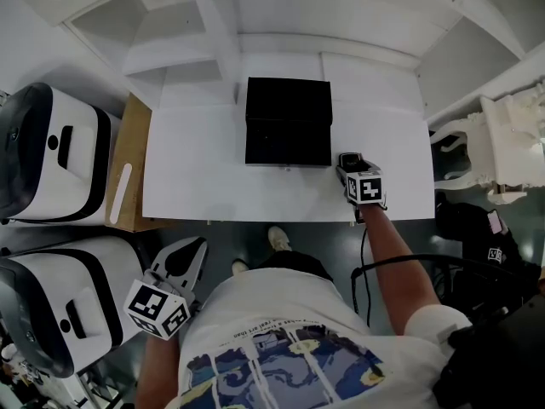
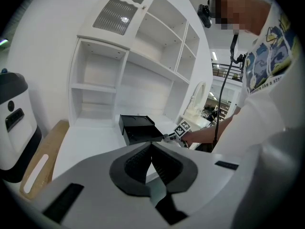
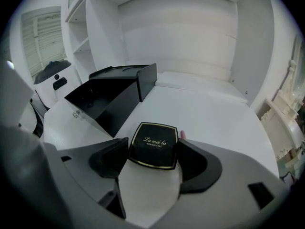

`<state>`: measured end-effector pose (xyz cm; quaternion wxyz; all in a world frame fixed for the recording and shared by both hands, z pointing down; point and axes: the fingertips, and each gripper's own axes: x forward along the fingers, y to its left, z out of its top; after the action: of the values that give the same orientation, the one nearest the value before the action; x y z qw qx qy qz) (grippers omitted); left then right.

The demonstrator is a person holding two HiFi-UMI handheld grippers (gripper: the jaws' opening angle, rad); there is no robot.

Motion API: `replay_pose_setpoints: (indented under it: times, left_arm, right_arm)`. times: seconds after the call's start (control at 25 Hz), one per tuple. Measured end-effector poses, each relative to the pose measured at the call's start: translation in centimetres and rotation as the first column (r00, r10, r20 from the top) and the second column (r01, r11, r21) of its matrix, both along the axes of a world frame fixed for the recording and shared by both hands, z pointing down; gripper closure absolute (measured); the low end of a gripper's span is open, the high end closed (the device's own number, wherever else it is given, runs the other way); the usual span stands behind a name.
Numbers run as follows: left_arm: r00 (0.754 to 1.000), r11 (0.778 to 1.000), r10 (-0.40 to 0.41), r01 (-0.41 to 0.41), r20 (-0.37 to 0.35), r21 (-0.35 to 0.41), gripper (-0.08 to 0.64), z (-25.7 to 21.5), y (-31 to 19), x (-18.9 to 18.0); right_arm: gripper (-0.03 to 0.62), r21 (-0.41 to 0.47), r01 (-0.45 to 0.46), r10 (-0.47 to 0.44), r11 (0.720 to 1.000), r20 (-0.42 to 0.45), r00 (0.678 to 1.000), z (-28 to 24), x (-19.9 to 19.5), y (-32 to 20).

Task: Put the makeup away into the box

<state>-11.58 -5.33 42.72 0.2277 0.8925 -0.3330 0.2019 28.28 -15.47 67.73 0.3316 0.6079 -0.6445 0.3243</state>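
Compact [image 3: 153,146], black with gilt edge: lying on white table [image 3: 214,113] just beside open black box [image 3: 109,97], not yet inside, flanked ungripped by wide-spread jaws of right gripper [image 1: 351,162]; left gripper [image 2: 151,151] closed, empty, off the table; stowing judged outstanding.

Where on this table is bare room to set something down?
Bare tabletop left of the black box, up to the table's left edge; another bare stretch right of the right gripper. Crowded only between box and gripper, where the compact lies between its jaws.
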Motion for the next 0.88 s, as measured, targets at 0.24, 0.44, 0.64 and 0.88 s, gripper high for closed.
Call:
replay_pose_setpoints:
  times: [0.24, 0.44, 0.64, 0.88]
  left_arm:
    - [1.0, 1.0, 0.004, -0.004, -0.005, 0.001, 0.546, 0.0, 0.1, -0.1]
    - [1.0, 1.0, 0.012, -0.012, -0.007, -0.003, 0.546, 0.0, 0.0, -0.2]
    - [0.999, 0.999, 0.032, -0.032, -0.01, 0.001, 0.546, 0.0, 0.0, -0.1]
    - [0.999, 0.999, 0.042, -0.042, -0.011, 0.003, 0.546, -0.1, -0.1, 0.0]
  right_arm:
    - [0.264, -0.01, -0.003, 0.003, 1.0, 0.001, 1.0, -0.1, 0.3, 0.3]
    - [0.265, -0.016, -0.005, 0.005, 1.0, -0.001, 1.0, -0.5, 0.4, 0.5]
    - [0.265, -0.018, 0.015, -0.015, 1.0, 0.002, 1.0, -0.9, -0.2, 0.8]
    - [0.267, -0.023, 0.063, -0.063, 0.998, 0.022, 0.998, 0.1, -1.1, 1.8]
